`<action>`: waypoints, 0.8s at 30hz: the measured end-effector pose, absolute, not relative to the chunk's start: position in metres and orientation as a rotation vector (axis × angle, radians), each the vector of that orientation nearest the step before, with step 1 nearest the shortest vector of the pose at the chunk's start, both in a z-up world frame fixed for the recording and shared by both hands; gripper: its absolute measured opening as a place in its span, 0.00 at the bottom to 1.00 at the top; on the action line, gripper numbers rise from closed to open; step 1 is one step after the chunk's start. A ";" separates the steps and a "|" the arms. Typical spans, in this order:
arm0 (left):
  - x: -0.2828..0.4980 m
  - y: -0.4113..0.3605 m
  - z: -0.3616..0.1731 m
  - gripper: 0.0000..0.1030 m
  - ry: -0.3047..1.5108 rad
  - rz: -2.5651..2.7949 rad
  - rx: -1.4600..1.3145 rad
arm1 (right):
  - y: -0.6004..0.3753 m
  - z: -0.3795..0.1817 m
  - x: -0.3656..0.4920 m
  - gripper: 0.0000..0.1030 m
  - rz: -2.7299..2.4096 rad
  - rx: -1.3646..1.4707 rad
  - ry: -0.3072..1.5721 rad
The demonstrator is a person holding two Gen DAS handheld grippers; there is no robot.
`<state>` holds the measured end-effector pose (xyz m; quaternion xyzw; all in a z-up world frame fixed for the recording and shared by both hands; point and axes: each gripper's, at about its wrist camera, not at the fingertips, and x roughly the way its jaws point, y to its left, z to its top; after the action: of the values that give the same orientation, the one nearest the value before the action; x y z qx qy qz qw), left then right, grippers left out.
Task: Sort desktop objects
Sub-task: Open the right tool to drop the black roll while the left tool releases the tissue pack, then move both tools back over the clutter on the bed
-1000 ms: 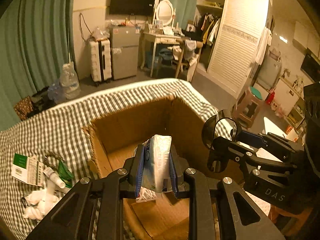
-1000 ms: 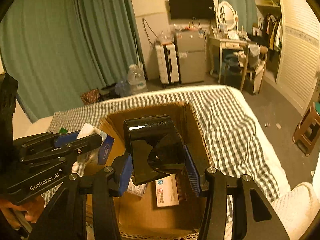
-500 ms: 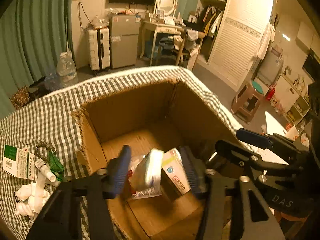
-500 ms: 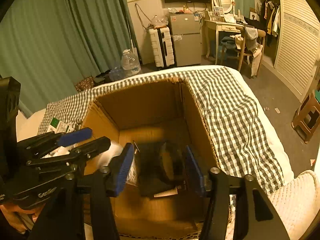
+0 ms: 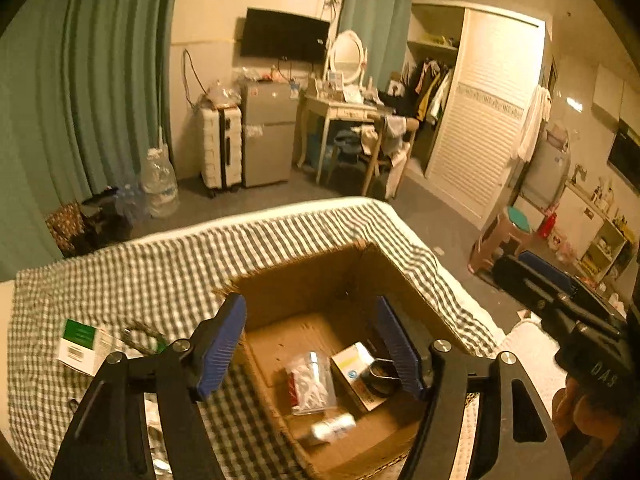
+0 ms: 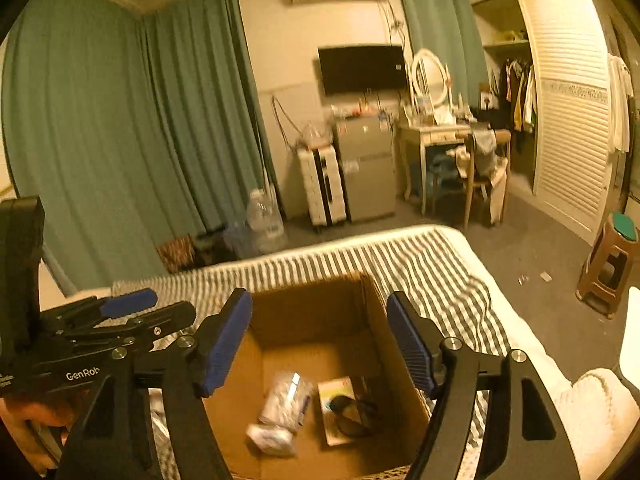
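An open cardboard box (image 5: 396,284) (image 6: 380,312) sits on a checked bedcover. On its floor lie a clear plastic packet (image 5: 308,384) (image 6: 286,398), a small white box (image 5: 354,372) (image 6: 334,400), a black cylindrical part (image 5: 382,374) (image 6: 354,412) and a small white pack (image 5: 332,426) (image 6: 270,438). My left gripper (image 5: 314,344) hangs above the box, jaws opening, nothing between them. My right gripper (image 6: 320,340) also hovers over the box, jaws opening and empty. Each gripper shows at the edge of the other's view.
Left of the box on the bedcover (image 5: 120,280) lie a green-and-white carton (image 5: 82,346) and a few small items. Beyond the bed are a suitcase (image 5: 220,148), a small fridge (image 5: 266,136), a dressing table (image 5: 344,108) and a stool (image 5: 506,240). A person's hand (image 6: 36,412) holds the left gripper.
Both grippers opened and rose above the box. The white pack left my left gripper and the black part left my right gripper; both now lie in the box.
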<state>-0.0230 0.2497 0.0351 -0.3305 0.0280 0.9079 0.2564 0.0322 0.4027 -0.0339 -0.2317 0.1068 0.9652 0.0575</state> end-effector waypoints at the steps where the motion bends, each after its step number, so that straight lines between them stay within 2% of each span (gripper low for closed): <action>1: -0.022 0.245 0.040 0.73 0.076 2.474 -0.885 | 0.402 -0.029 0.034 0.69 2.934 -0.677 0.330; 4: -0.018 0.227 0.055 0.78 0.070 2.515 -0.839 | 0.394 -0.017 0.039 0.78 2.955 -0.615 0.332; 10: -0.013 0.188 0.085 0.81 0.039 2.589 -0.773 | 0.388 -0.010 0.043 0.82 2.980 -0.582 0.356; 12: -0.009 0.173 0.095 0.92 0.039 2.629 -0.742 | 0.380 -0.003 0.047 0.87 3.002 -0.535 0.363; 15: -0.003 0.149 0.109 1.00 0.040 2.698 -0.687 | 0.370 0.002 0.049 0.99 3.033 -0.493 0.384; 24: 0.013 0.079 0.121 1.00 0.072 2.875 -0.632 | 0.317 0.007 0.037 1.00 3.058 -0.465 0.260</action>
<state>0.0130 0.0788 0.1213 -0.2138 0.0243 0.9716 0.0986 0.0373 0.3168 0.0067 -0.1498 0.0837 0.9850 0.0185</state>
